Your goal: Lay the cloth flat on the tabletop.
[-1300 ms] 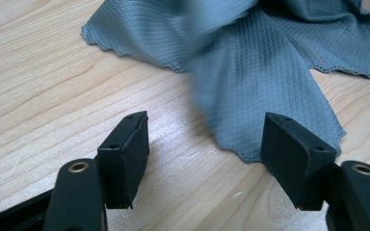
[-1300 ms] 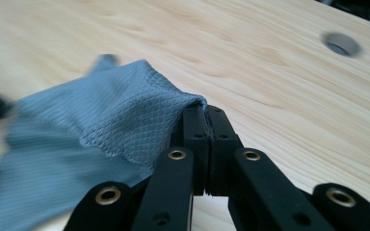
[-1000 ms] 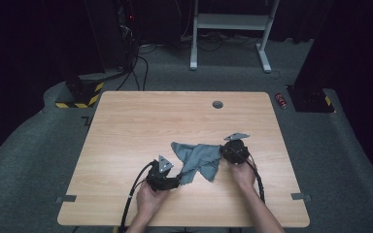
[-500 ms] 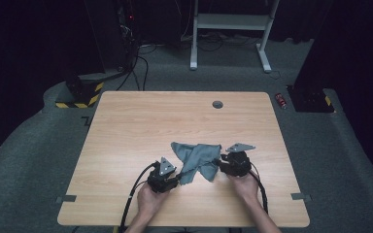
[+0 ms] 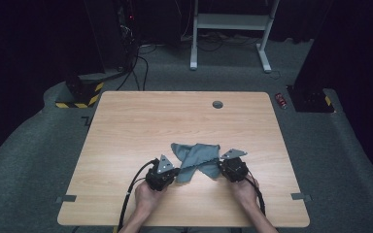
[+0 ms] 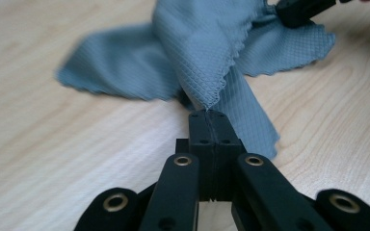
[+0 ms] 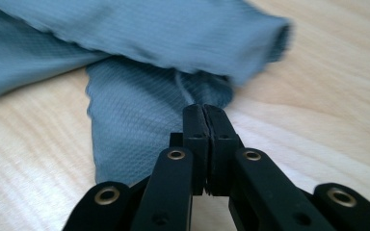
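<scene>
From the high view, a grey-blue cloth [image 5: 194,159] lies crumpled near the front edge of the wooden table [image 5: 126,126], between the left gripper [image 5: 171,175] and right gripper [image 5: 222,169]; the table's far half lies bare. In the left gripper view, jaws pressed together pinch a cloth corner [image 6: 207,91]; in the right gripper view, the jaws likewise clamp a cloth edge [image 7: 192,91].

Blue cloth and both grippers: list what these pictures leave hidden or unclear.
- Left gripper: jaws shut at the cloth corner; the pinched bit is hidden between them in the left gripper view.
- Right gripper: the fold above it is blurred in the right gripper view.
- High view: red thing on the floor, too small to identify.
</scene>
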Action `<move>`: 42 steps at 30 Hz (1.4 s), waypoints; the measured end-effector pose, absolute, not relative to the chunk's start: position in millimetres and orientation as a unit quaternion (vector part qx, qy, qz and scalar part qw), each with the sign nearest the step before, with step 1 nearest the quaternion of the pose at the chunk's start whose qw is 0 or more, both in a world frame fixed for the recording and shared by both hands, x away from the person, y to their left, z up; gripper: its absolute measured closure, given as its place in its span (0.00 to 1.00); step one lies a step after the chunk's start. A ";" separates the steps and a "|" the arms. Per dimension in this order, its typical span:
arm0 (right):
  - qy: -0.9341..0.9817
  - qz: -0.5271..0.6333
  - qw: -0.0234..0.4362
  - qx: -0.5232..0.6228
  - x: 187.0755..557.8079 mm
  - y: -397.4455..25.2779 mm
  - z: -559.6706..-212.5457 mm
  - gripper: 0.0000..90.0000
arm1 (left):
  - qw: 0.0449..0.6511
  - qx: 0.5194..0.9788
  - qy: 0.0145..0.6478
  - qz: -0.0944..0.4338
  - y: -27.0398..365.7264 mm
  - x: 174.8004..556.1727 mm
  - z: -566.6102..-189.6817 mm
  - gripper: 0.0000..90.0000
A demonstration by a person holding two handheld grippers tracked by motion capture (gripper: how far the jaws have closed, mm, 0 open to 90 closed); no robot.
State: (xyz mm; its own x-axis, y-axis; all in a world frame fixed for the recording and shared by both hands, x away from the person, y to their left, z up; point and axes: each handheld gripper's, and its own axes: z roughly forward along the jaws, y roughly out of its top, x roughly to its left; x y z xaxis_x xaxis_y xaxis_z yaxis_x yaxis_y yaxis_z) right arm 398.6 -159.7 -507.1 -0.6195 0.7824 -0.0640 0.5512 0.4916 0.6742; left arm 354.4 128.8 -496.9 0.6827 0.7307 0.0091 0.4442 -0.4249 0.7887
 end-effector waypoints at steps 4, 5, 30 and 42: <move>0.835 0.312 0.204 0.405 402.1 -168.9 -503.2 0.98 | 0.411 0.815 0.359 0.194 143.6 350.9 -485.6 1.00; 0.833 0.311 0.206 0.408 403.6 -171.2 -503.2 0.98 | 0.415 0.812 0.361 0.196 148.0 348.6 -483.4 1.00; 0.827 0.373 0.182 0.378 379.7 -165.5 -491.0 0.73 | 0.421 0.800 0.385 0.188 164.6 337.1 -482.7 0.56; 0.841 0.358 0.153 0.377 378.2 -149.9 -507.7 0.89 | 0.379 0.781 0.462 0.181 138.7 391.7 -518.8 0.48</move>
